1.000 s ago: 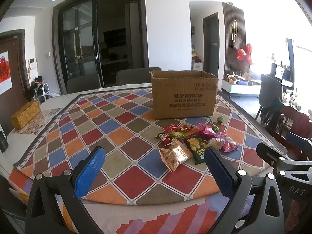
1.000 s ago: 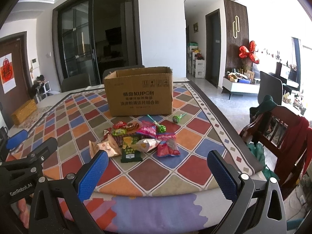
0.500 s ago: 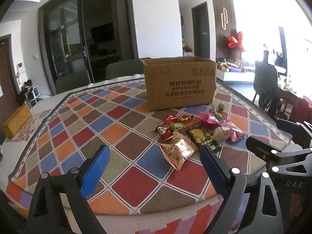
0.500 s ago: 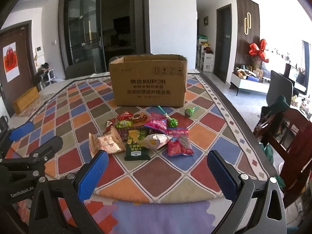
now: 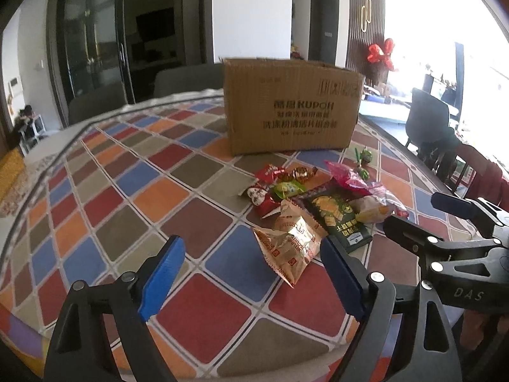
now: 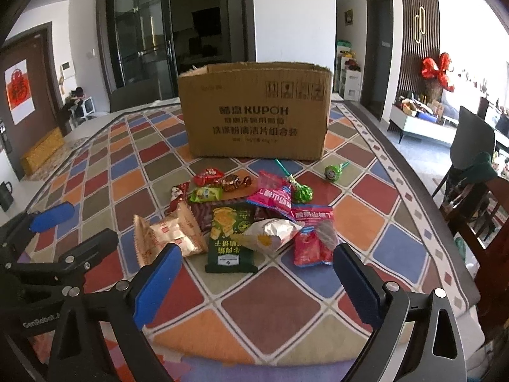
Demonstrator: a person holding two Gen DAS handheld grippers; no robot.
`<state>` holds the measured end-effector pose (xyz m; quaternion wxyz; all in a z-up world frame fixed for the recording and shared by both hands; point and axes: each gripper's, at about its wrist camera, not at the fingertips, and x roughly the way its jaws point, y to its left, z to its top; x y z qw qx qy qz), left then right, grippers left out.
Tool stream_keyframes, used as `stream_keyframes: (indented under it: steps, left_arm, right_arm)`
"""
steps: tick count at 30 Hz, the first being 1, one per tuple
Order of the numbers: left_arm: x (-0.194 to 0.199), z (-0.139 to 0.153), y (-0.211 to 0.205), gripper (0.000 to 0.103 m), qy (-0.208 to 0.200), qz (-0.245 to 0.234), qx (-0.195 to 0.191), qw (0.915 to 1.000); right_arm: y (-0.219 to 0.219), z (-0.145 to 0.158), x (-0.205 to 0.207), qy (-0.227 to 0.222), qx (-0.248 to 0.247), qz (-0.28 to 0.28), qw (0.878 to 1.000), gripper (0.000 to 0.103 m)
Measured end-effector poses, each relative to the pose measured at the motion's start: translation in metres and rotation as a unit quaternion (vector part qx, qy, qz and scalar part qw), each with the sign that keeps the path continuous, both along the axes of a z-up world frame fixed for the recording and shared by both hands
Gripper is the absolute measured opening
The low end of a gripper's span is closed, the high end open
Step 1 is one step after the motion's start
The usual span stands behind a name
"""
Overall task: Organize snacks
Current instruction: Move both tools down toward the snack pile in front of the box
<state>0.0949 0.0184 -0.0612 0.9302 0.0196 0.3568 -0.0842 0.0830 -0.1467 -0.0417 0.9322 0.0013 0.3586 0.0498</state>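
1. So, compared with a second ago you've brought both grippers down and in toward the snack pile: the open brown cardboard box with black print [image 6: 254,111] and the snacks fill much more of both views now.
2. Your left gripper [image 5: 251,264] has its blue-padded jaws spread wide with nothing clamped. They've just been closing a little, and only the tablecloth and the edge of the crinkly gold foil snack bag [image 5: 286,248] sit between them. That bag is just beside the right pad; I can't tell if it touches.
3. Your right gripper [image 6: 254,270] is also released, its jaws have narrowed a touch too, nothing pinched. The dark green chip packet with yellow print [image 6: 230,238] lies flat just past the gap, and the silver-and-yellow puffed bag [image 6: 270,234] leans on it.
4. The snacks themselves haven't shifted: same loose heap on the colourful diamond-checked tablecloth [image 6: 270,299], in front of the box and well apart from its wall. The red-and-pink sachet [image 6: 313,242] sits near the right pad, the magenta pouch [image 6: 273,197] is behind the green packet, and the small red and green wrapped candies [image 6: 206,184] lie nearer the box.
5. Two green lollipops [image 6: 332,172] lie closest to the box, on the right side.
6. Nothing from the pile shows inside the box from these angles; its inside is hidden.
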Motion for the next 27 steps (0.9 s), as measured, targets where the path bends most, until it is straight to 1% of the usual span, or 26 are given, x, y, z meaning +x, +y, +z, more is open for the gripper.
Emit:
stream_keyframes:
  steps: [4,8,13,15,19,24,27]
  left_arm:
    - [0.016,-0.011,0.000,0.085,0.030,-0.007,-0.024,0.9992]
    - [0.029,-0.018,-0.002,0.081,0.044,-0.011,-0.034,0.9984]
    - [0.042,-0.027,-0.006,0.077,0.063,-0.018,-0.045,0.9968]
    - [0.046,-0.030,-0.008,0.073,0.070,-0.018,-0.048,0.9962]
    - [0.050,-0.035,-0.010,0.071,0.086,-0.014,-0.059,0.9945]
    - [0.055,-0.040,-0.014,0.065,0.102,-0.015,-0.074,0.9919]
    - [0.059,-0.041,-0.014,0.061,0.105,-0.016,-0.079,0.9912]
  right_arm:
    - [-0.002,-0.010,0.016,0.022,0.005,-0.001,1.000,0.091]
    - [-0.002,-0.019,0.028,0.041,0.005,-0.004,0.999,0.087]
    - [-0.003,-0.024,0.040,0.049,0.010,-0.008,0.999,0.084]
    - [-0.004,-0.026,0.045,0.053,0.012,-0.011,0.998,0.082]
    - [-0.004,-0.032,0.052,0.063,0.019,-0.011,0.998,0.078]
    - [-0.005,-0.038,0.061,0.074,0.028,-0.015,0.997,0.073]
    - [-0.005,-0.039,0.065,0.077,0.032,-0.015,0.996,0.072]
